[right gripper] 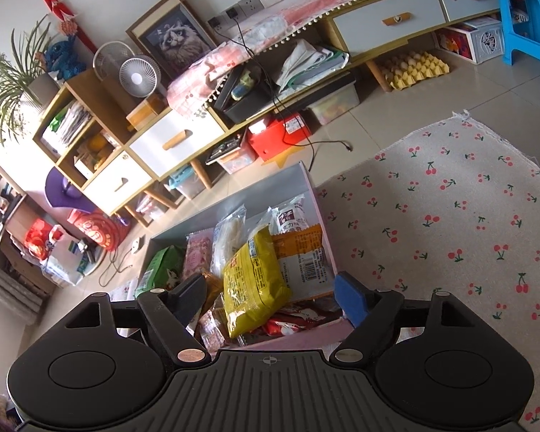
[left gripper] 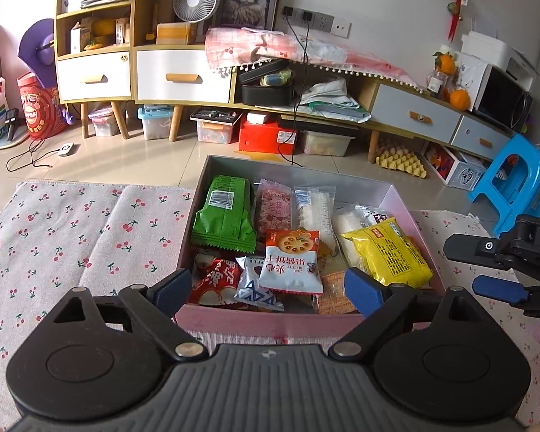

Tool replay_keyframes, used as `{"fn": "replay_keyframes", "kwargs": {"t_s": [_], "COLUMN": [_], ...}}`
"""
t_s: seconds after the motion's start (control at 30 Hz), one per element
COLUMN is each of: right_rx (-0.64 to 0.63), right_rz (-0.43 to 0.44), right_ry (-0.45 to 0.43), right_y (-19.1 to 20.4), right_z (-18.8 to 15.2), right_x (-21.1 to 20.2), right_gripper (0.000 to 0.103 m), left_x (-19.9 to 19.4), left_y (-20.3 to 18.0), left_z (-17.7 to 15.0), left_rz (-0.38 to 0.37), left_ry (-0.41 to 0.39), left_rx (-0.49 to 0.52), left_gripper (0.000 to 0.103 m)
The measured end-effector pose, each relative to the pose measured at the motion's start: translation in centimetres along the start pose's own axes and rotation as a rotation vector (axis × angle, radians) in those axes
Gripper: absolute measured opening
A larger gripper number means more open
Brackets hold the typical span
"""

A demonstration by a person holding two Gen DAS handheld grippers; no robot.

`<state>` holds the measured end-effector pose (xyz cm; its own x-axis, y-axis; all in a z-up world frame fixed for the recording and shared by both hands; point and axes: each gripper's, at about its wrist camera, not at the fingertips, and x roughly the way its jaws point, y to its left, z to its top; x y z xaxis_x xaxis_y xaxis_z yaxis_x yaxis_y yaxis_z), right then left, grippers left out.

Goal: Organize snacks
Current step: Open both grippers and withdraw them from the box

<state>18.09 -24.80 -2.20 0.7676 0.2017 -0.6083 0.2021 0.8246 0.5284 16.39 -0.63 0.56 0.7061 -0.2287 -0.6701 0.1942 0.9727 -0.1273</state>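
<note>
A shallow rectangular cardboard box (left gripper: pixel 399 194), pink outside and grey inside, lies on a woven cloth mat (left gripper: pixel 72 230) printed with small red cherries, spread over glossy floor tiles. The snacks are all inside it, in crinkly plastic wrappers. At the back lie one green packet (left gripper: pixel 225 216) with a sawtooth-cut edge, one slim pink bar (left gripper: pixel 275 208) in clear film and one clear sleeve of white rice crackers (left gripper: pixel 315 212). Nearer, there is one white and orange biscuit packet (left gripper: pixel 293 262) showing a round cracker, one puffy yellow packet (left gripper: pixel 388 255), one red and white packet (left gripper: pixel 216 280), and one small white pouch (left gripper: pixel 255 284) with blue triangles. An orange packet (right gripper: pixel 300 252) with a barcode lies under the yellow one in the right wrist view.

The left tool (left gripper: pixel 268 289) hangs released over the near wall of the box, its two blue rubber pads spread wide and pressing on nothing. The right tool (right gripper: pixel 270 298) is likewise released above the box's near right corner, its pads standing either side of the yellow packet without touching it.

Behind stands a low wooden cabinet (left gripper: pixel 183 75) with white drawers. One blue plastic stool (left gripper: pixel 518 180) and one yellow egg tray (left gripper: pixel 401 160) are on the floor.
</note>
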Motion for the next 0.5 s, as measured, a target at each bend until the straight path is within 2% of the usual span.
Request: {"fn": "replay_keyframes", "kwargs": {"t_s": [0.13,0.33,0.5], "right_rx": [-0.027,-0.069,-0.136], "right_rz": [-0.038,-0.050,-0.055], "right_ry": [0.018,0.063,0.077], "right_y": [-0.1,0.5,1.7], "right_z": [-0.4,-1.6,-3.1], "right_x": [-1.7,-4.4,-6.4], "right_gripper": [0.082,0.083,0.088], "left_x": [-1.4,-3.4,-4.8], "left_y": [-0.2,-0.7,-0.7], "left_z": [-0.2,-1.3,-2.1], "left_rz": [0.026,0.034,0.065], "left_ry": [0.015,0.054,0.108], "left_rx": [0.018,0.049,0.039], "left_gripper": [0.100,0.102,0.102]}}
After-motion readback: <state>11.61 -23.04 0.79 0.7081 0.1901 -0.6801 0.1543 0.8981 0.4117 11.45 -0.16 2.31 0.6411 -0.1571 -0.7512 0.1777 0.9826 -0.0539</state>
